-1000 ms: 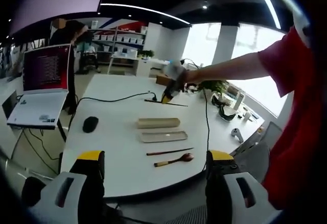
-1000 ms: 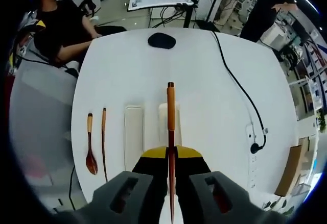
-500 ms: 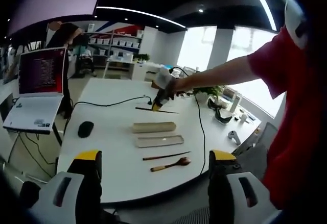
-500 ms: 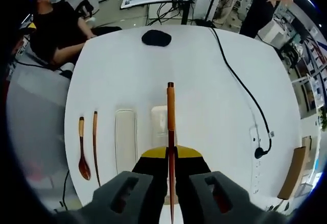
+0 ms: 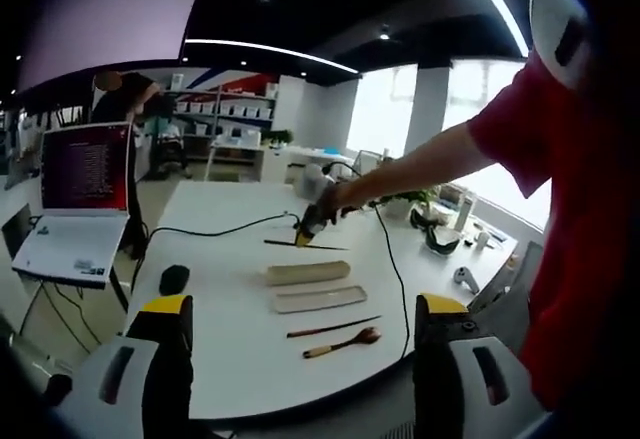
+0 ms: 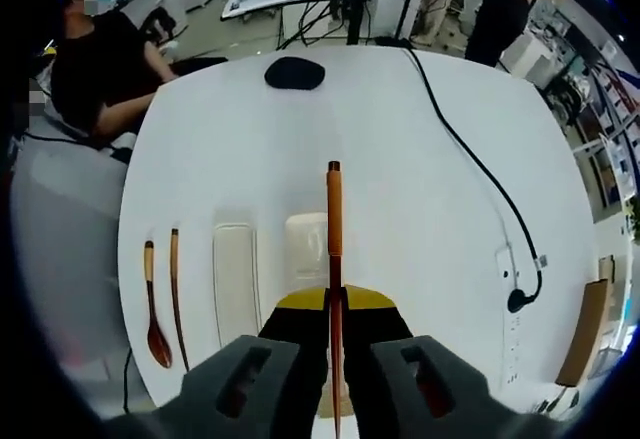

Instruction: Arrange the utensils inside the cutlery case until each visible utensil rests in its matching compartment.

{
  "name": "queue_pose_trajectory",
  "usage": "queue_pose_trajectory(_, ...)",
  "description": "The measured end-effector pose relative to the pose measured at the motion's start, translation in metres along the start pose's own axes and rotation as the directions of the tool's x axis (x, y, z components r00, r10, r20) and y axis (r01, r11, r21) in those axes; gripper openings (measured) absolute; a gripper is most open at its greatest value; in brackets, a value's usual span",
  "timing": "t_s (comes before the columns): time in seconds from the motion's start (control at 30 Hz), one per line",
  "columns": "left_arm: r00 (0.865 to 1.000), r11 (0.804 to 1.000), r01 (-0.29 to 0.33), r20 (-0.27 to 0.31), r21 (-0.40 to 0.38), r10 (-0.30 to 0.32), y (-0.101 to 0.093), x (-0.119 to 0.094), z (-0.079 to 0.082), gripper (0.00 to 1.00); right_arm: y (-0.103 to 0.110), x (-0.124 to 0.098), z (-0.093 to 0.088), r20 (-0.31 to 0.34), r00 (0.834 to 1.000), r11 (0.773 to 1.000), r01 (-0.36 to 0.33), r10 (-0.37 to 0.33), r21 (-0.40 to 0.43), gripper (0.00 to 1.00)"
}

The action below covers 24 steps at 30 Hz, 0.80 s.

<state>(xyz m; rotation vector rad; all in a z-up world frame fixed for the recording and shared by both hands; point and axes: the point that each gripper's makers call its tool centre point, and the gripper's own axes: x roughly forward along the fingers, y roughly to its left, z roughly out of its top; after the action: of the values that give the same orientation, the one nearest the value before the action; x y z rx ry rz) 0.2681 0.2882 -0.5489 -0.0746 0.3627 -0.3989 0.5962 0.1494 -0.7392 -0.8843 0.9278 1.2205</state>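
Gripping one chopstick [image 6: 334, 221] in right tongs [image 6: 335, 304], one spoon [image 6: 153, 306], two case halves [image 6: 236, 281]

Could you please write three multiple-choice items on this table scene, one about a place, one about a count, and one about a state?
1. Where does the spoon lie?
A. inside the case
B. on the table beside a chopstick
C. on the laptop

2. How many chopsticks can be seen in the right gripper view?
A. two
B. four
C. none

3. What is the right gripper doing?
A. standing open
B. gripping the spoon
C. shut on a chopstick

Answers: 1 B, spoon and chopstick lie side by side left of the case pieces; 2 A, one lying, one gripped; 3 C, its jaws pinch the stick.
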Motion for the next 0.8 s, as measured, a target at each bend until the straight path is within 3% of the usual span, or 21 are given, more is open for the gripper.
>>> queue_pose_trajectory(0.37,1.000,1.000,-0.005,-0.011,0.030,0.005,0.005,0.000,0.003,0.97,0.001,0.019,-0.009,-0.013,1.000,1.000,-0.005,0.005,-0.026,0.00)
queue_pose_trajectory(0.63,0.999,0.999,-0.037,-0.025,0.014,0.037,0.014,-0.006,-0.004,0.97,0.003,0.034,-0.019,-0.040,0.999,1.000,-0.027,0.027,0.003,0.00)
queue_pose_trajectory(0.8,0.998,0.999,-0.041,-0.042,0.023,0.042,0.013,-0.005,-0.008,0.95,0.000,0.038,-0.021,-0.038,0.999,1.000,-0.005,0.005,-0.005,0.01)
